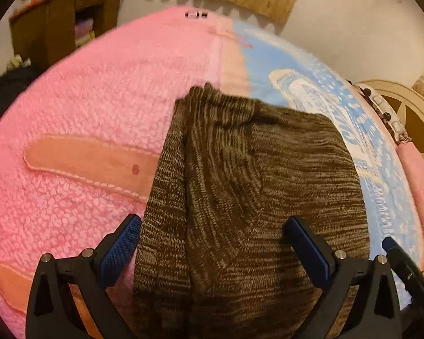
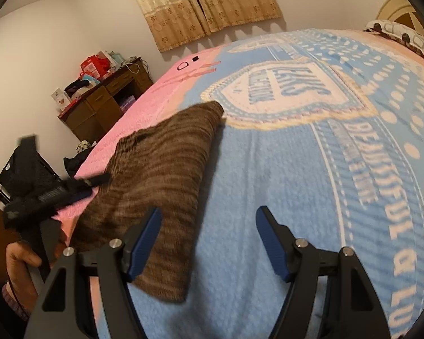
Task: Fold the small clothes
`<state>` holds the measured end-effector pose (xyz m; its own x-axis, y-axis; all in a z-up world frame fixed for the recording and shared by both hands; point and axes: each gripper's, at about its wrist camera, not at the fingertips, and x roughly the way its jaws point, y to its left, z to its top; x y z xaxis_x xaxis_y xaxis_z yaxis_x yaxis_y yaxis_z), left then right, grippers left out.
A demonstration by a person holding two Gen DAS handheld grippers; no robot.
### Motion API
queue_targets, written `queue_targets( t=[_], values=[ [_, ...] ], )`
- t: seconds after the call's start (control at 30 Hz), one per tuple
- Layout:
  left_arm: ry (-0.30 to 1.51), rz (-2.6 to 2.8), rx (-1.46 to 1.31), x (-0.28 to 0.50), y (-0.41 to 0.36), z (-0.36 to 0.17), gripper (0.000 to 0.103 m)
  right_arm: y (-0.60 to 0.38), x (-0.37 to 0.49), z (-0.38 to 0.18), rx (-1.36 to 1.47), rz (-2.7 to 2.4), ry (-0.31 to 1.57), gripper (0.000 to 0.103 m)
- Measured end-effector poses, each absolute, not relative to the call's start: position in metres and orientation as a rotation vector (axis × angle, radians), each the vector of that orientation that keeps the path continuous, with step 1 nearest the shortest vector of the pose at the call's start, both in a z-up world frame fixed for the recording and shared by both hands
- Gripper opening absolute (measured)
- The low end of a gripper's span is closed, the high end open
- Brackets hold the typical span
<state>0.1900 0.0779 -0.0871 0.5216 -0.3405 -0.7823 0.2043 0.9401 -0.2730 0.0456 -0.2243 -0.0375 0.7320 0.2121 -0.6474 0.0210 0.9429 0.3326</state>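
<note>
Two grippers, jaws apart, nothing held: left gripper [image 1: 212, 240], right gripper [image 2: 209, 237] | brown knit [image 1: 240, 183] lies folded on the bed [image 2: 268, 183], across pink and blue blankets | you could snag it and undo the fold.

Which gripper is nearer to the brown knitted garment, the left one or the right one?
Left. The left gripper is open directly over the brown knitted garment. The right gripper is open beside its edge, mostly over the blue blanket.
</note>
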Motion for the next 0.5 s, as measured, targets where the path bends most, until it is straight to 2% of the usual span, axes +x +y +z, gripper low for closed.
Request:
queue_targets(
  t=[0.17, 0.37, 0.5],
  values=[
    [0.983, -0.330, -0.125, 0.187, 0.064, -0.086, 0.102, -0.215, 0.070, -0.045, 0.303, 0.105, 0.776, 0.073],
    [0.990, -0.282, -0.139, 0.198, 0.064, -0.089, 0.102, -0.208, 0.105, -0.063, 0.418, 0.151, 0.819, 0.073],
    [0.974, -0.244, -0.063, 0.195, 0.055, -0.092, 0.102, -0.190, 0.110, -0.070, 0.324, 0.143, 0.808, 0.073]
  ],
)
